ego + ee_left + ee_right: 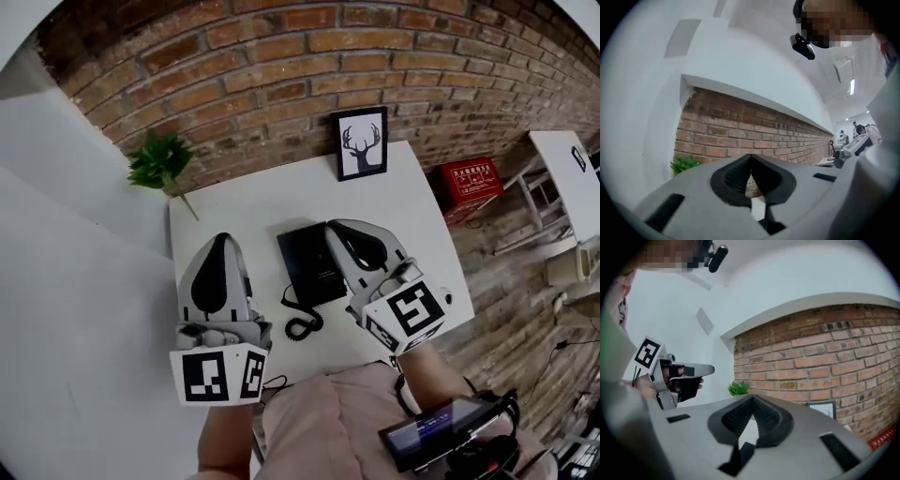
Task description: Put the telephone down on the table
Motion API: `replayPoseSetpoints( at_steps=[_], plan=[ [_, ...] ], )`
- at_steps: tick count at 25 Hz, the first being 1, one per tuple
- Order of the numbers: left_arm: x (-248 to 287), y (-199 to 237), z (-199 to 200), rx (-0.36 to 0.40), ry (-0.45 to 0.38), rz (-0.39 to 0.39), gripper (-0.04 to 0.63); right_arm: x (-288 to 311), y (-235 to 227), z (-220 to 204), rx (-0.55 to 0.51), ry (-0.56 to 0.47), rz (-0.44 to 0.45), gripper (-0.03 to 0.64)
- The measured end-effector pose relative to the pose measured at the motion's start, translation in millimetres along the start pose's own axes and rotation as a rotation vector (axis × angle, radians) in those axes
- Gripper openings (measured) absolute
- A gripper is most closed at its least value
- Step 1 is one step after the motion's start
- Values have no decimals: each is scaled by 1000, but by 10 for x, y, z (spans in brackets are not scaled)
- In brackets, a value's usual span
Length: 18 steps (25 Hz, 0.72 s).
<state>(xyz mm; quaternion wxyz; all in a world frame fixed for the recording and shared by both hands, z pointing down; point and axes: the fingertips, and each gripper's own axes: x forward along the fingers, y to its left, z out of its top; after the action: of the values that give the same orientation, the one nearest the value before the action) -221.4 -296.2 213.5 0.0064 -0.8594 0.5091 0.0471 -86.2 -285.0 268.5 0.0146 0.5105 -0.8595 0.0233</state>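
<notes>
A red brick wall (281, 56) ran across the top of the head view and met a plain white wall (66, 187) at the left. A white table (225, 211) stood against the bricks. A framed deer picture (361, 142) stood at its back edge, and a green plant (161, 161) by its upper left corner. Wooden floor (506, 309) showed at the right, with a red box (472, 180) near the bricks.

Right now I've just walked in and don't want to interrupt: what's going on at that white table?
A person holds a two-jaw gripper in each hand above the white table. The left gripper and the right gripper are both shut and empty. The black telephone lies on the table, its coiled cord trailing toward the person, near the framed deer picture. Neither gripper touches it.
</notes>
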Motion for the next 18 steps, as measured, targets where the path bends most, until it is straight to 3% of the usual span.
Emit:
replayPoseSetpoints(
  at_steps=[9,18],
  plan=[
    [-105,-190,233,121,-55,2,5,-196,128,308,-110,-76,-85,5],
    [-131,-320,141,120,-37,-18,5,-283,199,302,-111,-48,-101,3]
  ],
)
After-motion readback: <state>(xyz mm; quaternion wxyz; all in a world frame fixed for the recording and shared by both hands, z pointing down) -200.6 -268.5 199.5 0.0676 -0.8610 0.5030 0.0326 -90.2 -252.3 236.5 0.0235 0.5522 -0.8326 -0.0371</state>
